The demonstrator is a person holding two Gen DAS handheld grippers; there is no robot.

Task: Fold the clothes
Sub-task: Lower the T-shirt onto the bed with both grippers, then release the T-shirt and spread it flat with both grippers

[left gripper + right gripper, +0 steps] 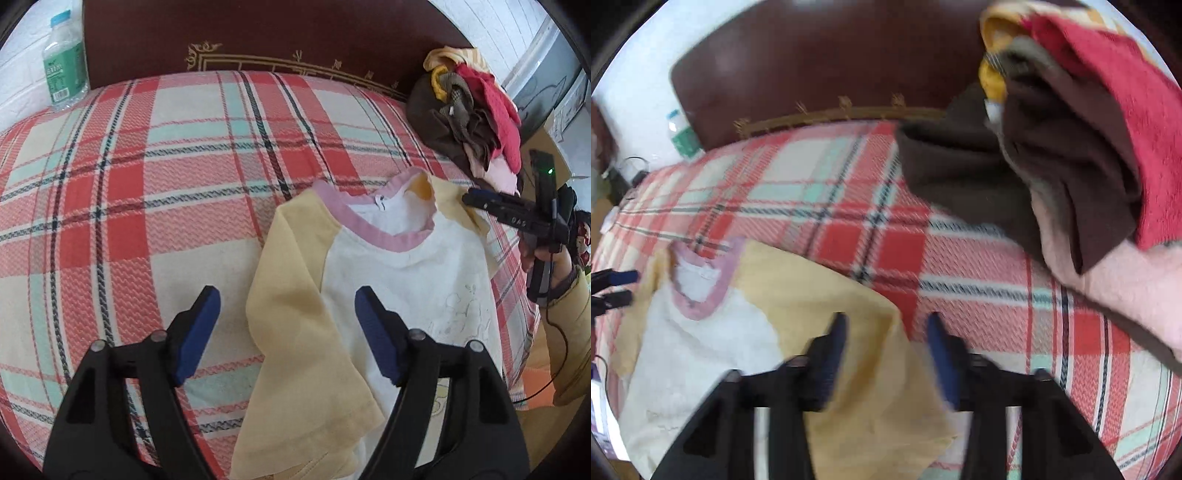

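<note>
Shirt (388,266) on plaid bed (147,184), both jaws spread wide, empty, clothes pile (472,122) near its collar

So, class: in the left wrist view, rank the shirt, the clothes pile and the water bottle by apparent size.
1. Shirt, nearest the camera.
2. Clothes pile.
3. Water bottle, farthest away, so true size is unsure.

- A green label with white characters is carried by the water bottle (63,61), which stands left of the dark headboard (258,33); the characters are too small to be read.
- Pale markings, possibly "0 4 6", are seen on the side of the right gripper (476,197), well right of the headboard; they cannot be read with certainty.
- A small white tag (380,201) is sewn inside the shirt collar below the headboard; no print can be made out.
</note>
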